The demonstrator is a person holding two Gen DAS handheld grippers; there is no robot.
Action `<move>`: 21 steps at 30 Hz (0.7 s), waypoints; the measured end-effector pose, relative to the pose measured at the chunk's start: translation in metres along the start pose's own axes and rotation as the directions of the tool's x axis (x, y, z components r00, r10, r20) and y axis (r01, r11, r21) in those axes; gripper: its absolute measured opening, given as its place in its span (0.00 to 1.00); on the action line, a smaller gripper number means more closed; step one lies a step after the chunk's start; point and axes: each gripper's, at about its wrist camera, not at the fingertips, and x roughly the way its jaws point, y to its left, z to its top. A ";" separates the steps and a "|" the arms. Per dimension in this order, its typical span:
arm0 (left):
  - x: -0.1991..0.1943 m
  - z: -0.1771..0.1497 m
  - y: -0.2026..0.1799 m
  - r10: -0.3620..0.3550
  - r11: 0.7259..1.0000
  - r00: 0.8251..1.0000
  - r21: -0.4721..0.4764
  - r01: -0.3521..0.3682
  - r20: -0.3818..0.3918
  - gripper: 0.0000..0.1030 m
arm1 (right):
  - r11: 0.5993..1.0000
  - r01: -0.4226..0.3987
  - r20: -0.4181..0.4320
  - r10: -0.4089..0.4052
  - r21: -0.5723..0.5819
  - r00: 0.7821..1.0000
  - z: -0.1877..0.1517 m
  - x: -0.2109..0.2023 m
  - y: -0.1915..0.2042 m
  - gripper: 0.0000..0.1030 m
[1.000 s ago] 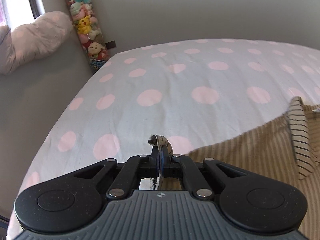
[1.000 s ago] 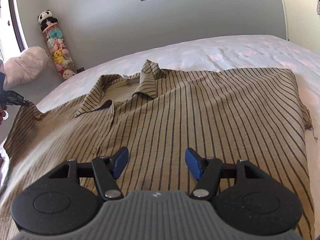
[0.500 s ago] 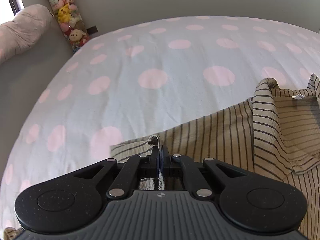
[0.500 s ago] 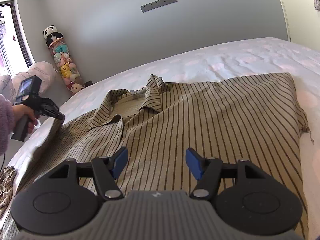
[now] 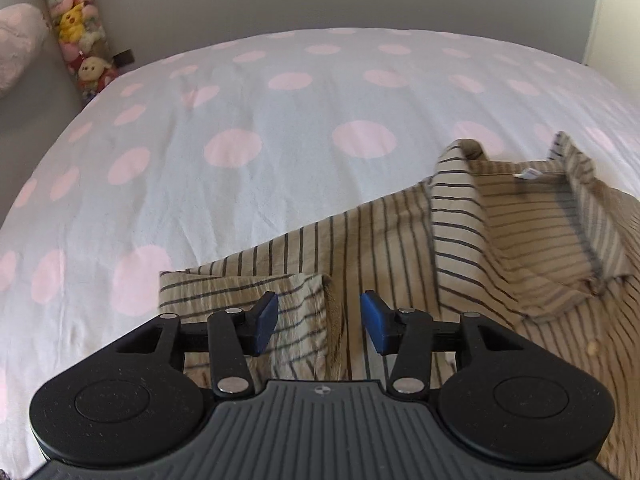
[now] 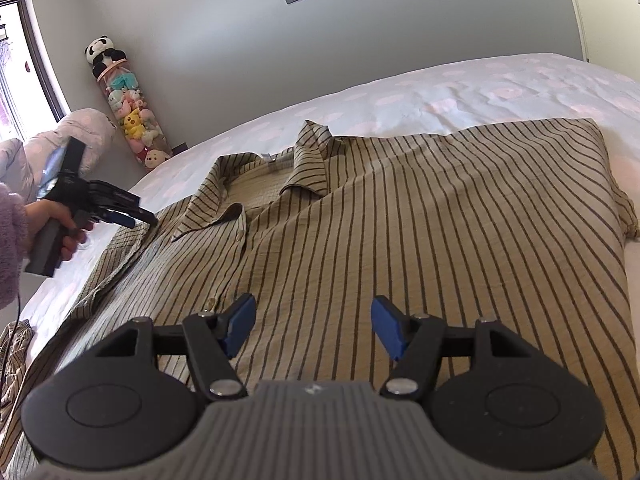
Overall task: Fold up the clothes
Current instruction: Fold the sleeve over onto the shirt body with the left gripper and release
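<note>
A tan shirt with dark stripes (image 6: 400,216) lies front up on the bed, collar (image 6: 310,152) toward the wall. Its left sleeve (image 5: 256,292) is folded in over the shirt's edge. My left gripper (image 5: 319,322) is open just above that folded sleeve, holding nothing; the right wrist view shows it as the left gripper (image 6: 136,216) held by a hand at the shirt's left shoulder. My right gripper (image 6: 313,328) stands open over the lower front of the shirt, its fingers empty.
The bed sheet (image 5: 240,120) is pale with pink dots. A tall tube of plush toys (image 6: 128,112) stands in the corner by a pink cushion (image 6: 80,136). More striped cloth (image 6: 16,344) hangs at the bed's left edge.
My left gripper carried the sleeve end inward over the shirt, then opened and let it go. The right gripper stayed open and barely moved.
</note>
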 end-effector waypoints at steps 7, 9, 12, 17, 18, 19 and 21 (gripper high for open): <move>-0.060 -0.043 0.012 0.002 0.997 1.000 0.075 -0.003 0.025 0.35 | 1.000 -0.015 0.013 0.015 -0.002 1.000 0.002 -0.008 0.002 0.65; -0.077 -0.056 0.016 0.002 0.995 0.999 0.096 -0.005 0.032 0.37 | 1.000 -0.018 0.022 0.018 0.010 1.000 0.003 -0.011 0.001 0.66; -0.081 -0.091 0.010 0.036 0.989 0.999 0.144 -0.035 0.000 0.43 | 1.000 -0.019 0.026 0.018 0.025 0.999 0.004 -0.013 0.000 0.67; -0.076 -0.141 -0.003 0.113 0.969 0.992 0.227 -0.100 -0.046 0.44 | 0.999 -0.030 0.020 0.029 0.022 0.999 0.004 -0.013 0.003 0.67; -0.072 -0.144 -0.004 0.142 0.964 0.989 0.232 -0.128 -0.046 0.44 | 0.999 -0.031 0.019 0.031 0.022 0.999 0.004 -0.013 0.003 0.67; -0.068 -0.147 -0.004 0.174 0.959 0.984 0.233 -0.159 -0.043 0.44 | 0.999 -0.031 0.019 0.031 0.022 0.999 0.003 -0.013 0.003 0.67; -0.061 -0.151 -0.004 0.236 0.947 0.971 0.235 -0.221 -0.038 0.36 | 0.999 -0.029 0.016 0.028 0.024 0.999 0.003 -0.013 0.002 0.67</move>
